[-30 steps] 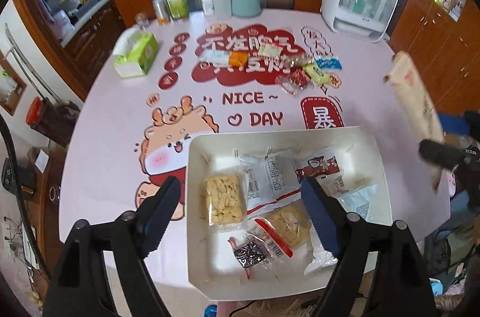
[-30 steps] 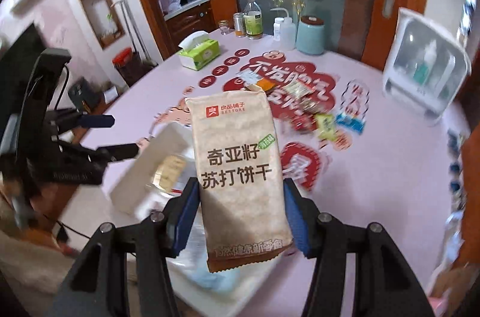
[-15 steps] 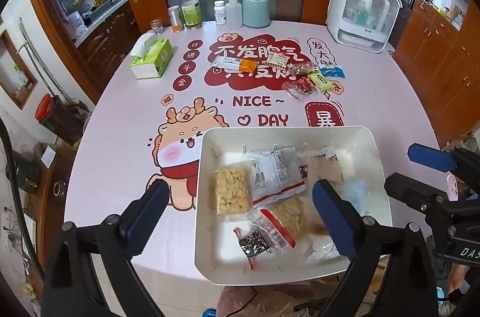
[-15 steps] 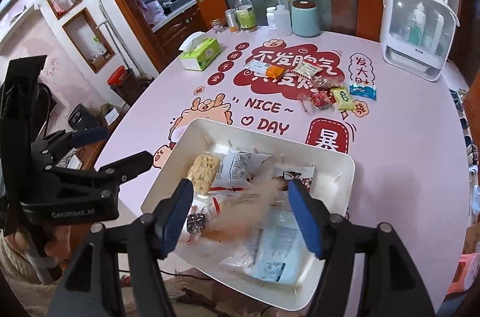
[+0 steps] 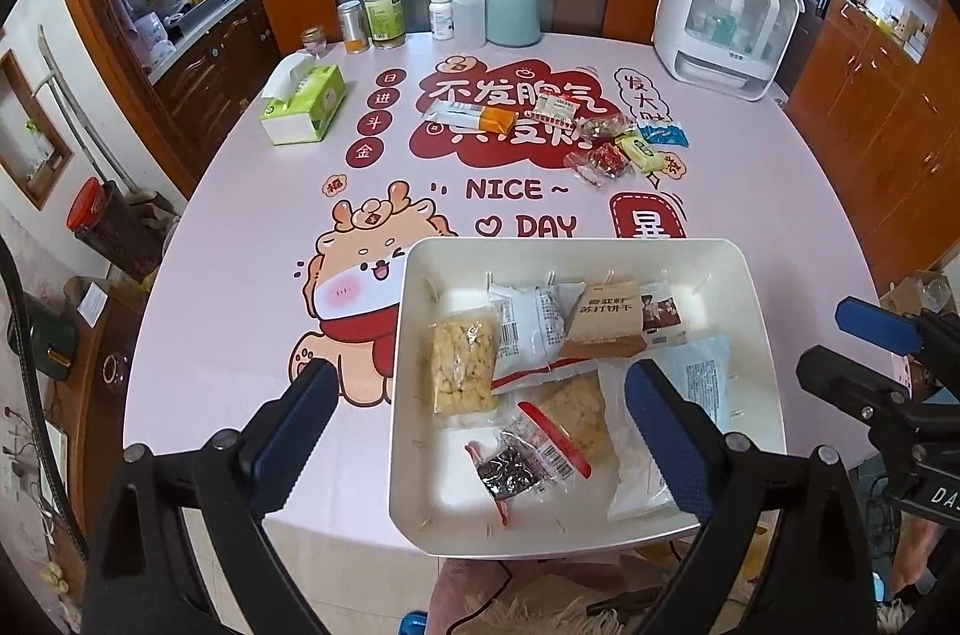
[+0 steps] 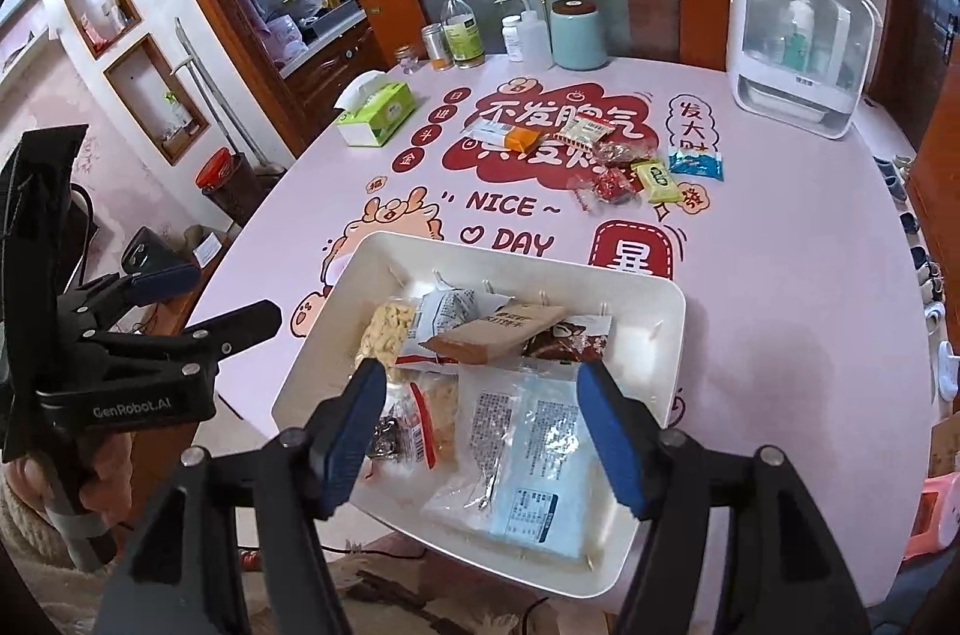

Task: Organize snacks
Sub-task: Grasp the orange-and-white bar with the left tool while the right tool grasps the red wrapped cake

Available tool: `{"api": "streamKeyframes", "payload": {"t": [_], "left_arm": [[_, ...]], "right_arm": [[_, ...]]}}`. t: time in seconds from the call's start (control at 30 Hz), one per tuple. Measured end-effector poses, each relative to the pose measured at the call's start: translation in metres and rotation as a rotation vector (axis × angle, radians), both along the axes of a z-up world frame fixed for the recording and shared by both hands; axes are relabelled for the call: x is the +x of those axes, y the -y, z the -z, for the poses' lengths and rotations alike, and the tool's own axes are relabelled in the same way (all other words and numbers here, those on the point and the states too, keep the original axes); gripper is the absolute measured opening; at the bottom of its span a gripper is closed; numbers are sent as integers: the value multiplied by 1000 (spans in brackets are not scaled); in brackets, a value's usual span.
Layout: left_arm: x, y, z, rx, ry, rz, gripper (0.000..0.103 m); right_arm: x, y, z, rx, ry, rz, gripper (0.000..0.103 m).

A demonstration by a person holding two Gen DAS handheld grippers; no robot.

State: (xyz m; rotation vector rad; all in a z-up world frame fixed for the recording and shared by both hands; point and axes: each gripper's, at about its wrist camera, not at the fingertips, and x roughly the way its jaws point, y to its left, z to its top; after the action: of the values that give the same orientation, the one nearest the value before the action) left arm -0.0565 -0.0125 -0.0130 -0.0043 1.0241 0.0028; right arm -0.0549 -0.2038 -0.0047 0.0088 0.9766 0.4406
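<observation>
Snacks: most sit in the white tray [image 5: 414, 335] at the near edge of the counter [image 5: 240, 275]. In the tray: a tan cracker pack [image 5: 606, 320] lying flat toward the far side, overlapping a white packet [image 5: 528, 317] and a brown-and-white packet [image 5: 660, 314]; a clear bag of yellow pieces [image 5: 463, 365] by the tray's left wall; a red-striped clear packet with dark contents [image 5: 522, 461] near the front wall; a pale blue pack [image 6: 534, 461] in the front right part. Loose snacks [image 5: 612, 149] remain in a cluster past the counter's middle, toward the far right: an orange-ended bar [image 5: 474, 117], a red-wrapped piece [image 5: 603, 159], a yellow-green pack [image 5: 645, 153], a blue pack [image 5: 663, 134]. Tissue box [image 5: 303, 104] toward the far left edge; bottles and a teal canister [image 5: 513, 11] along the far edge; white appliance [image 5: 723, 17] at the far right corner. Left tool [image 5: 480, 401] released, jaws wide, nothing gripped, hanging over the tray's near-left part. Right tool [image 6: 483, 425] released too, jaws partway apart, no pad on anything, above the blue pack at the tray's near side. A hand [image 6: 36, 479] grips the left tool's handle, off the counter's left edge.
</observation>
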Motion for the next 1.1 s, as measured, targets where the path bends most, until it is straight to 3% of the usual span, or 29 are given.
{"api": "streamKeyframes", "payload": {"t": [0.33, 0.6, 0.87, 1.1], "left_arm": [[18, -8, 1, 14, -17, 8, 96], [67, -20, -22, 95, 16, 46, 96], [168, -29, -47, 264, 83, 132, 96], [283, -32, -9, 453, 37, 335, 96]], "right_arm": [[17, 6, 3, -5, -4, 46, 67], [63, 0, -14, -129, 63, 52, 67], [164, 10, -29, -170, 37, 117, 67], [267, 19, 2, -109, -132, 218, 67]]}}
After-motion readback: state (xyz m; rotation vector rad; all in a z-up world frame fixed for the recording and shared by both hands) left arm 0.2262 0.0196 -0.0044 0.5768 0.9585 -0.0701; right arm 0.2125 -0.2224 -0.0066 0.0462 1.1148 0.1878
